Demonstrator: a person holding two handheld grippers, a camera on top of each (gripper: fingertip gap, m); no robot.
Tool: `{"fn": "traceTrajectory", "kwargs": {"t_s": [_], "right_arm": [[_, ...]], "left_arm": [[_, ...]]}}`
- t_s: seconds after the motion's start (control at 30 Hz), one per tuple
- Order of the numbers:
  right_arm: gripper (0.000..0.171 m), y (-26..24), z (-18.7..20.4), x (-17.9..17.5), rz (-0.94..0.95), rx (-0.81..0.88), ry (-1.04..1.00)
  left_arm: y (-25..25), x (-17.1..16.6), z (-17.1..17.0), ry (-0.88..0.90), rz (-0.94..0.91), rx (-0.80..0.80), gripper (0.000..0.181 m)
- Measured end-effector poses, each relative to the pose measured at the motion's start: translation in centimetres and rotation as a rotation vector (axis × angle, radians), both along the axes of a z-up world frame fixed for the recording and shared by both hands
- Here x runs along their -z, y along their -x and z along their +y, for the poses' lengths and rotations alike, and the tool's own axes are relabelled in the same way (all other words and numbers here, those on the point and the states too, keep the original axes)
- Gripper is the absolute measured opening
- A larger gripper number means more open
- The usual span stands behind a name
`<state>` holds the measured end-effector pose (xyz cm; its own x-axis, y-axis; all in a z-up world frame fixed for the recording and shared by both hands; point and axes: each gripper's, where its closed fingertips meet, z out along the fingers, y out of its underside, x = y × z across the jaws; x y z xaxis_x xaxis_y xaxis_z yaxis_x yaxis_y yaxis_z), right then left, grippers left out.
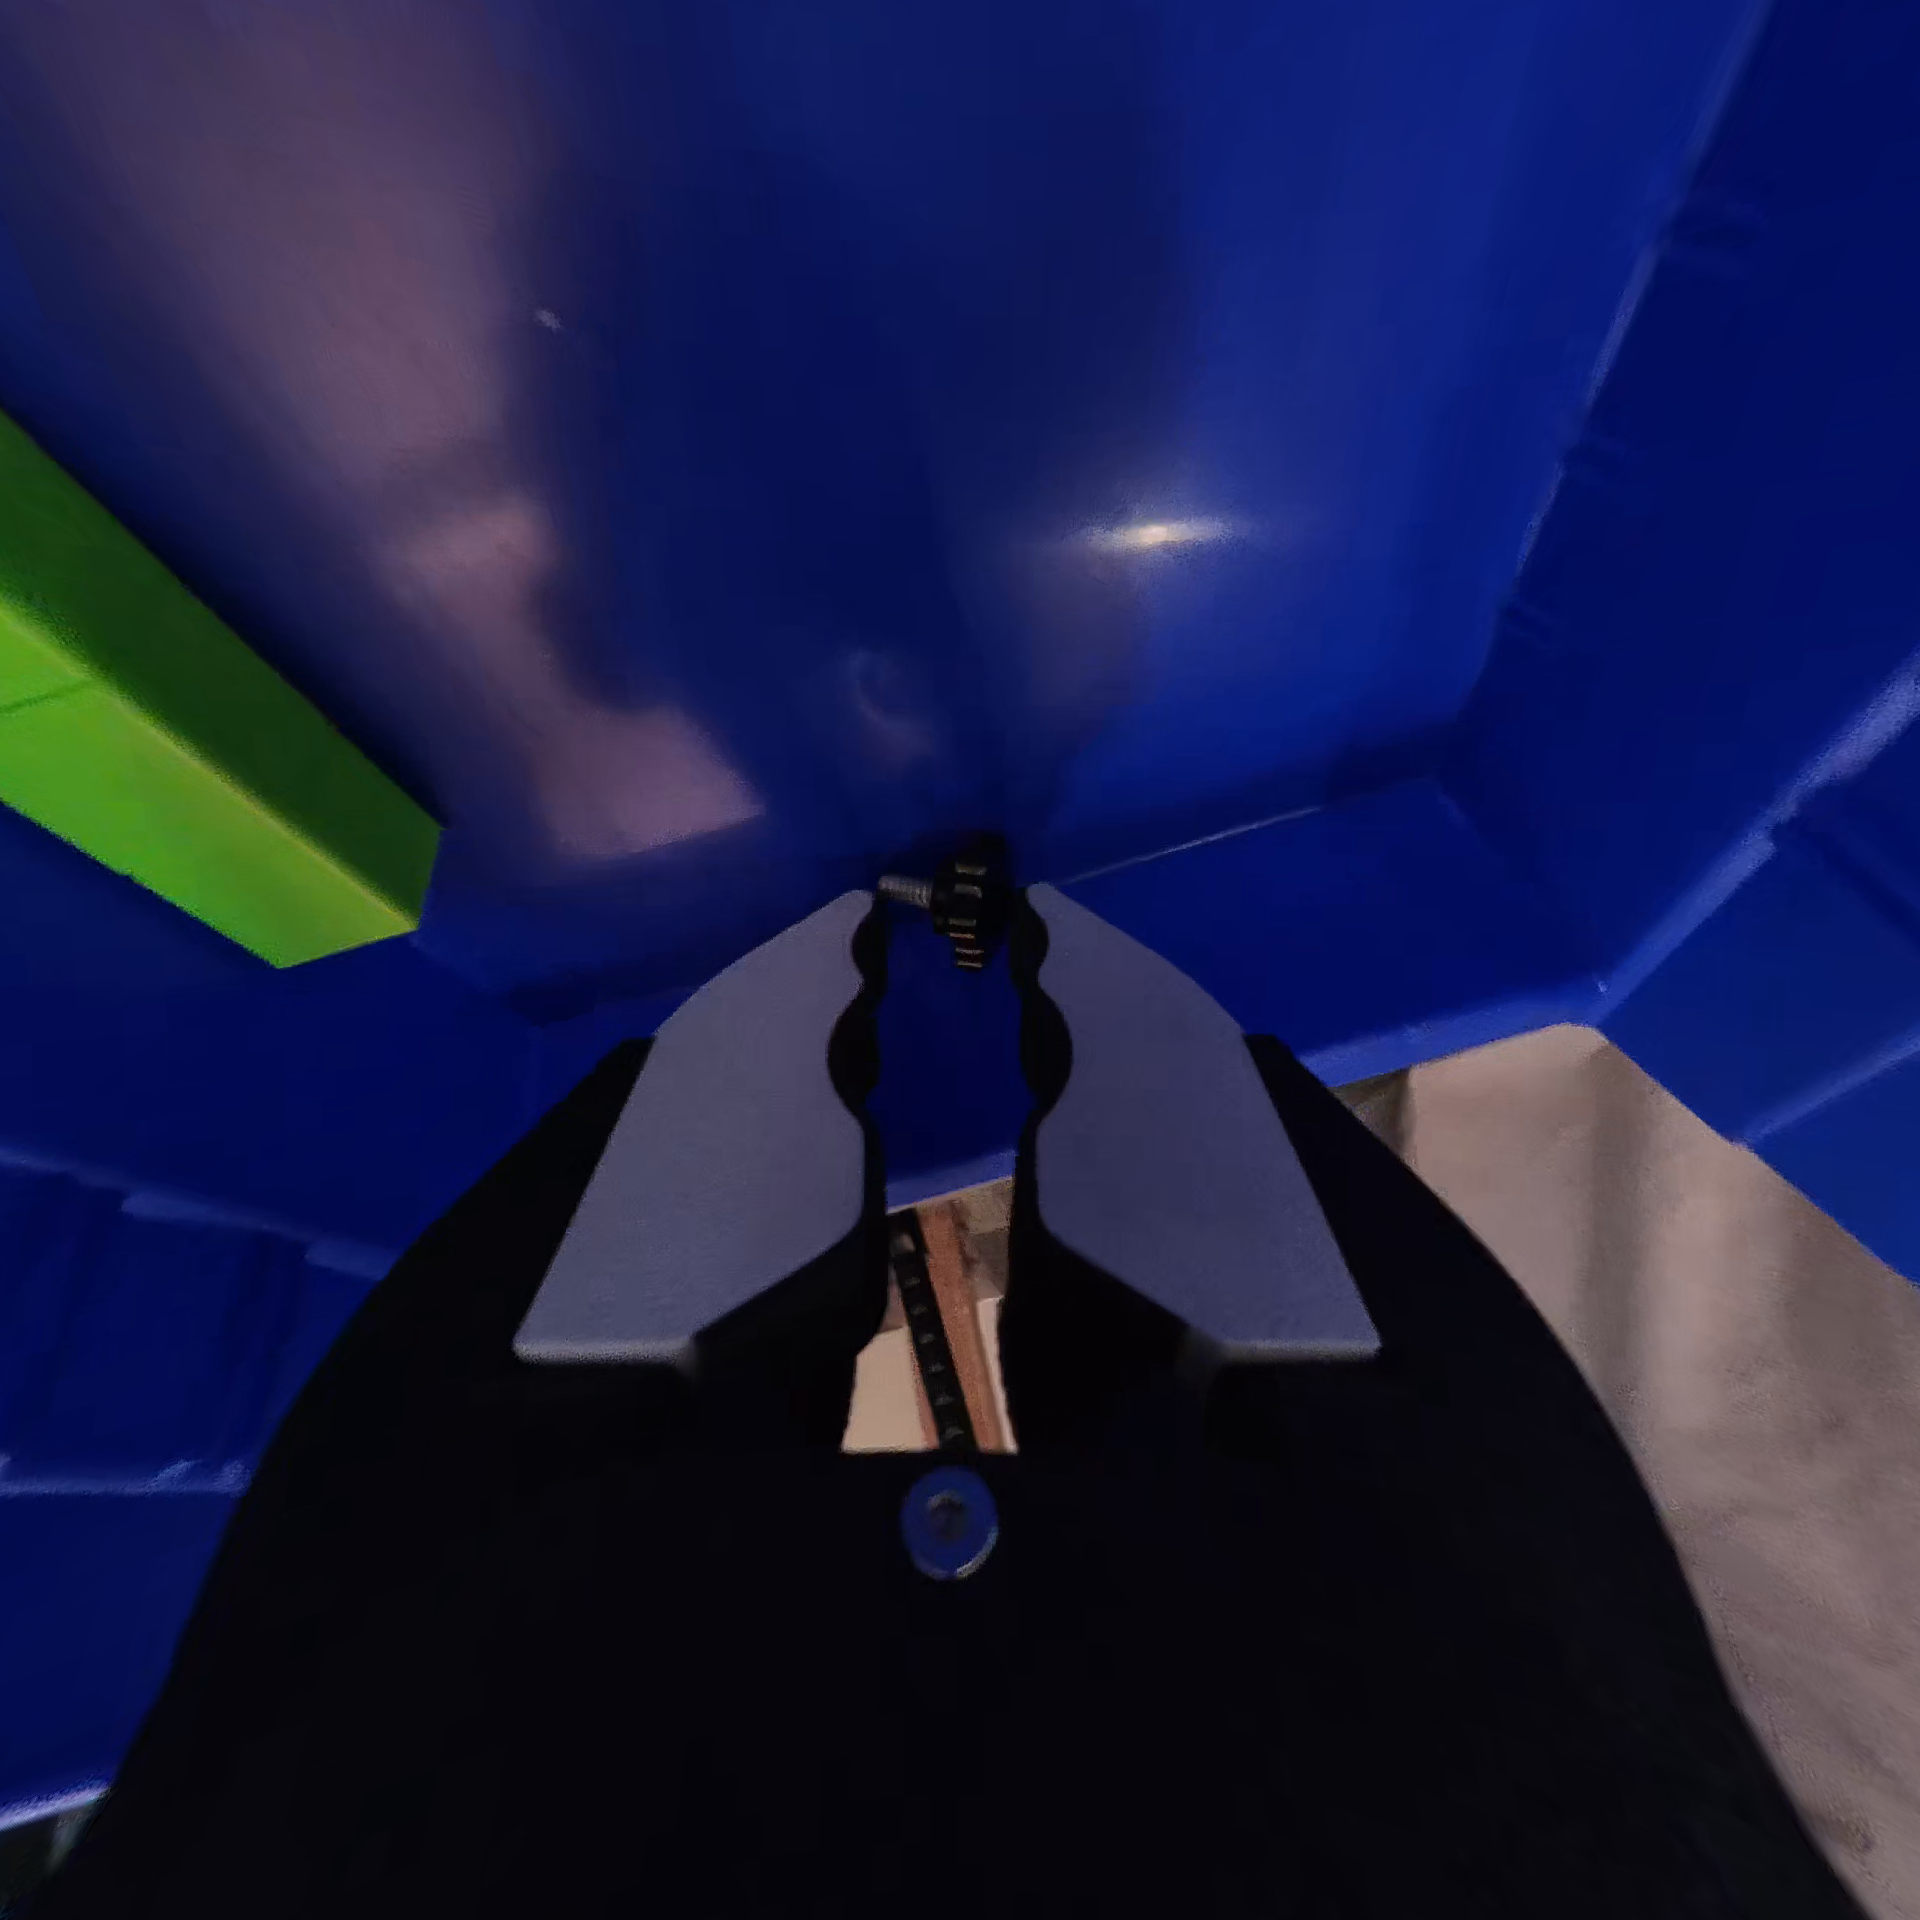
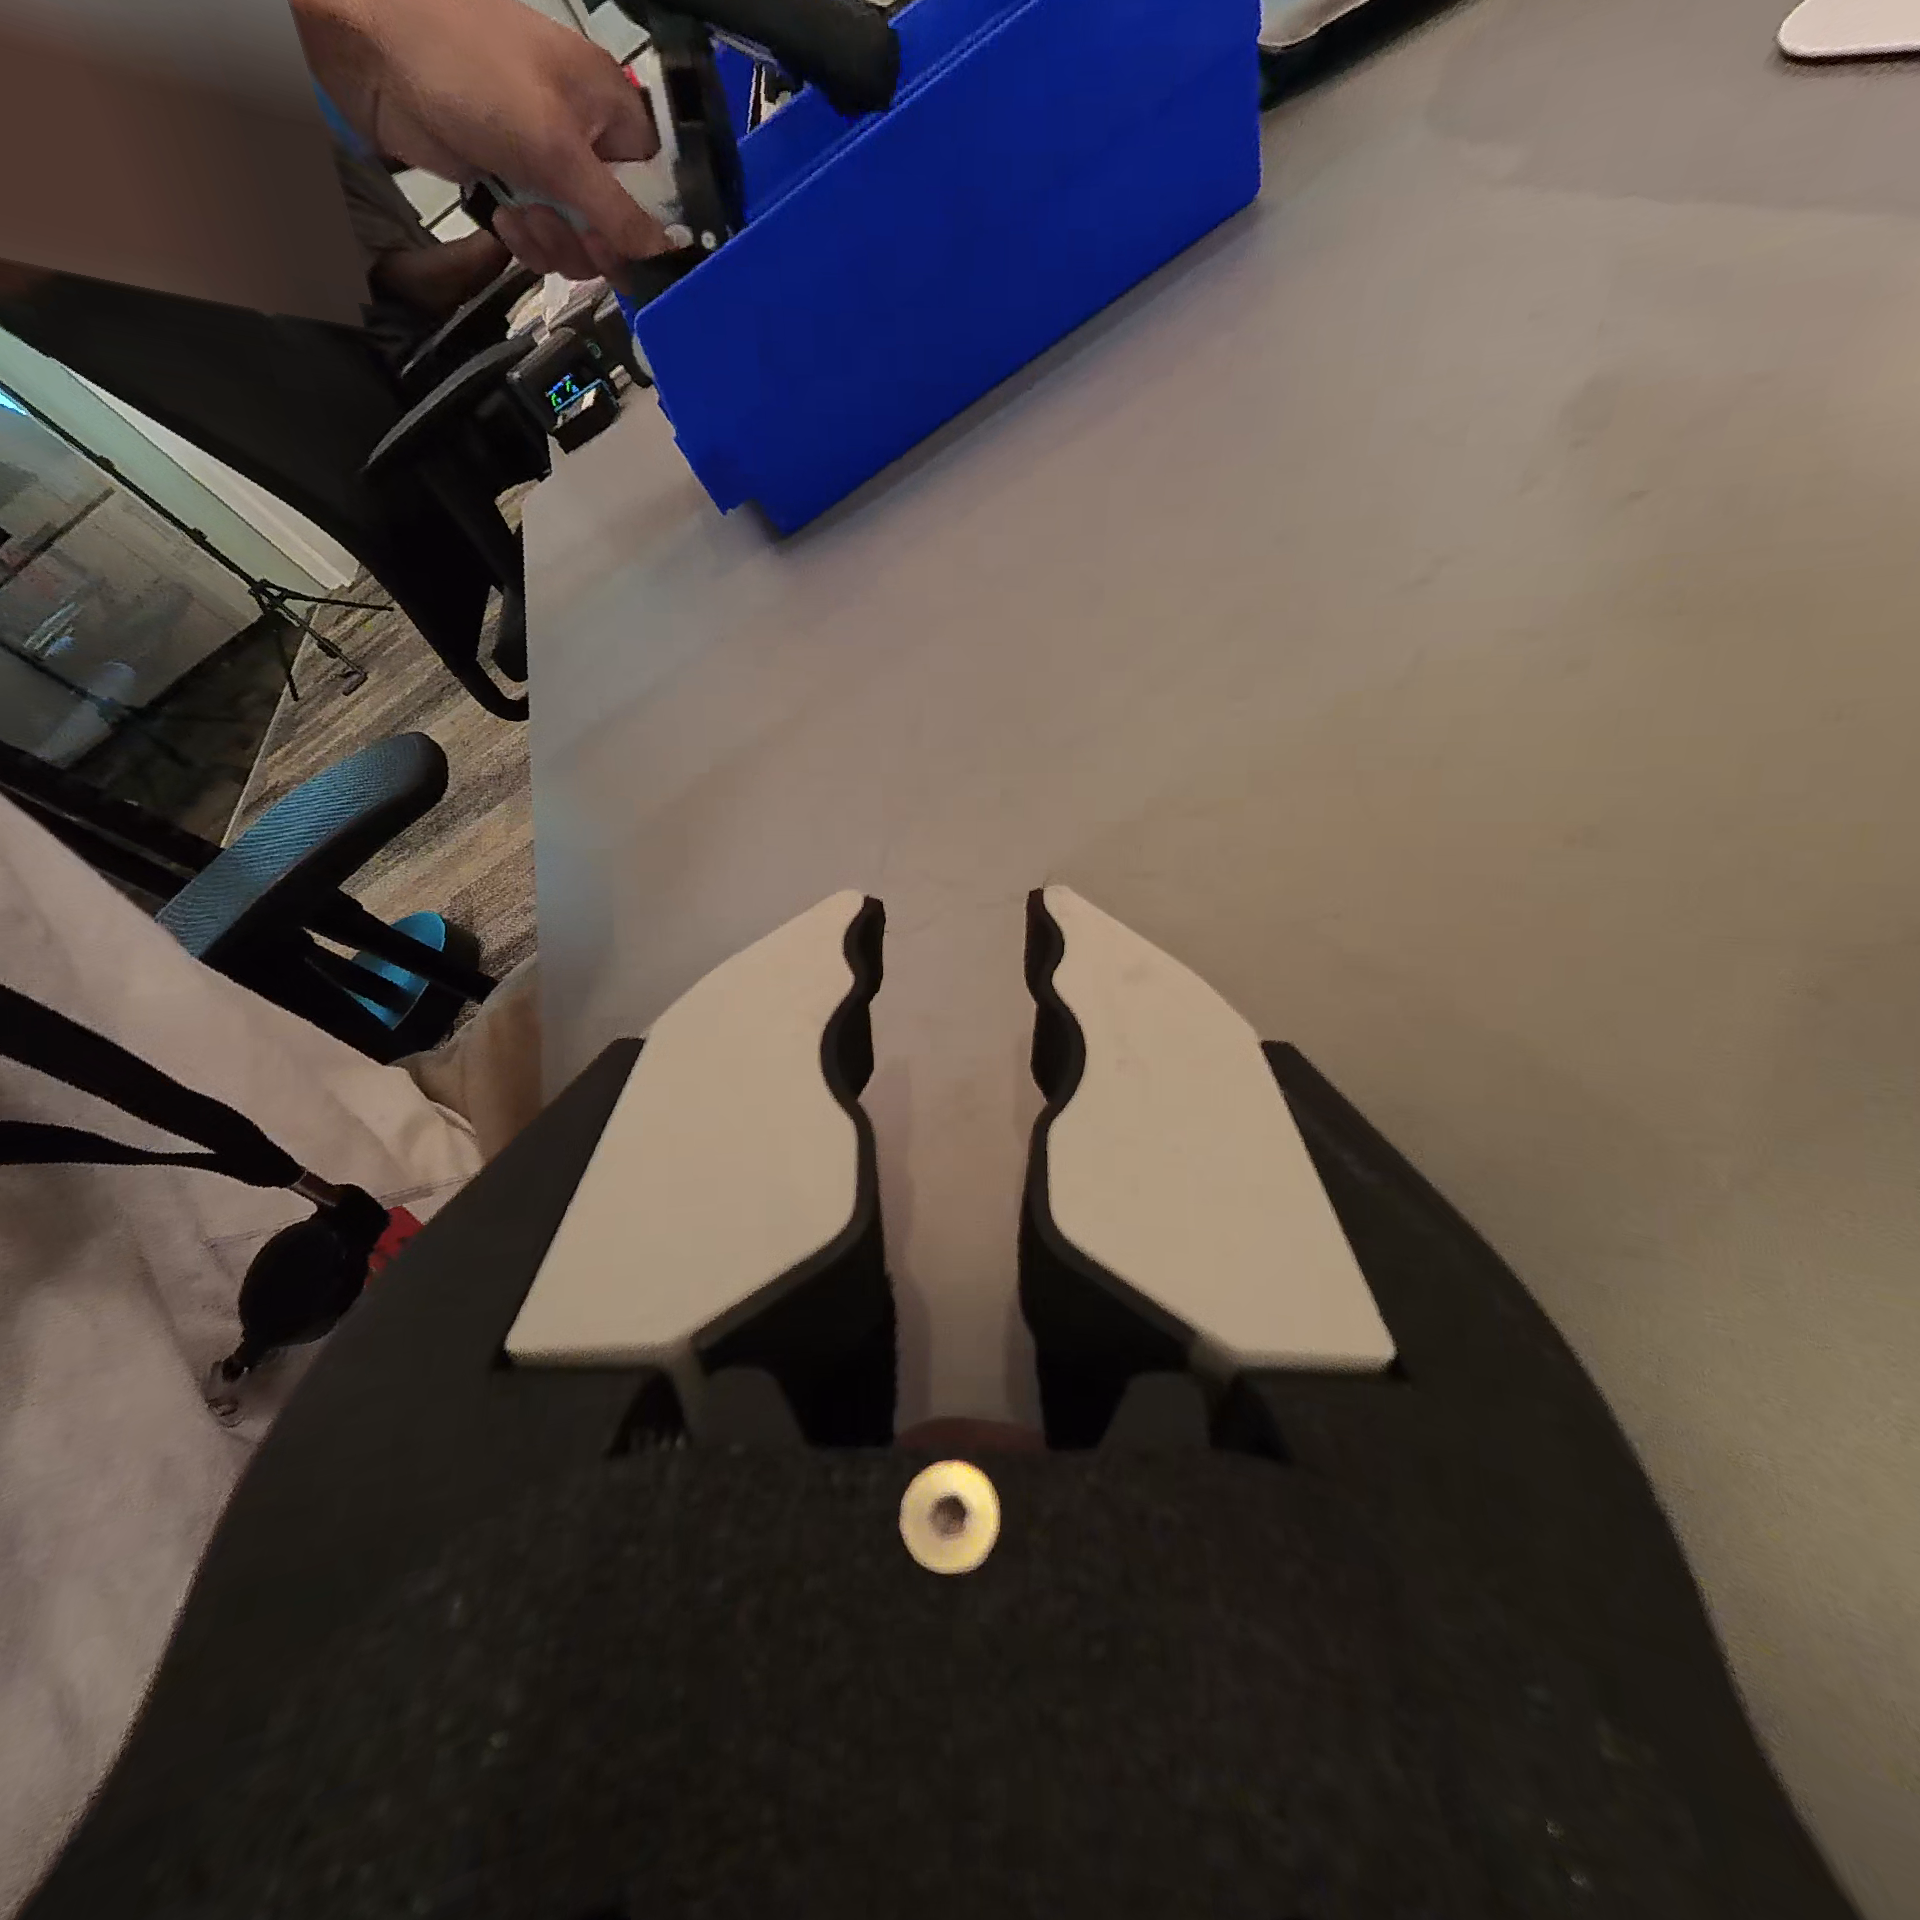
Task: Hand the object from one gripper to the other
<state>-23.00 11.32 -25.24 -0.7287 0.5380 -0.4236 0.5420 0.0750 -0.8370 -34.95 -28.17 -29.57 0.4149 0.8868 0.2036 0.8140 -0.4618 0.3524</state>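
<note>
A small black knob screw (image 1: 961, 914) lies on the floor of a blue bin (image 1: 1039, 364), right between the tips of my left gripper (image 1: 951, 904). The jaws stand apart around it; its threaded end is next to the left fingertip (image 1: 831, 935). I cannot tell whether the tips touch it. My right gripper (image 2: 954, 904) is open and empty, low over the grey table (image 2: 1351, 675), well short of the blue bin (image 2: 935, 260). In the right wrist view a hand (image 2: 520, 135) holds the left gripper down into the bin, which hides its fingers.
A green block (image 1: 187, 748) lies in the bin to the left of the screw. The bin walls (image 1: 1714, 520) rise close on the right. Office chairs (image 2: 343, 831) stand beyond the table's left edge. A white object (image 2: 1860, 31) sits far right. Spacing between my two grippers at the tips: around 40 cm.
</note>
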Motion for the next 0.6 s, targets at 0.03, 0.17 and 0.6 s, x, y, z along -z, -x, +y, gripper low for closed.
{"fn": "traceTrajectory", "kwargs": {"t_s": [0.03,0.17,0.6], "right_arm": [[0.026,0.0,0.1,-0.1,0.002,0.004,0.006],[0.026,0.2,0.5,-0.5,0.018,0.025,0.030],[0.028,1.9,-1.7,-2.3,0.062,-0.018,0.076]], "left_arm": [[-0.3,-0.3,0.4,-0.028,0.005,0.024,0.014],[0.6,-1.0,0.8,-0.028,0.182,0.129,0.014],[4.9,-11.0,8.9,0.115,1.136,0.593,0.014]]}}
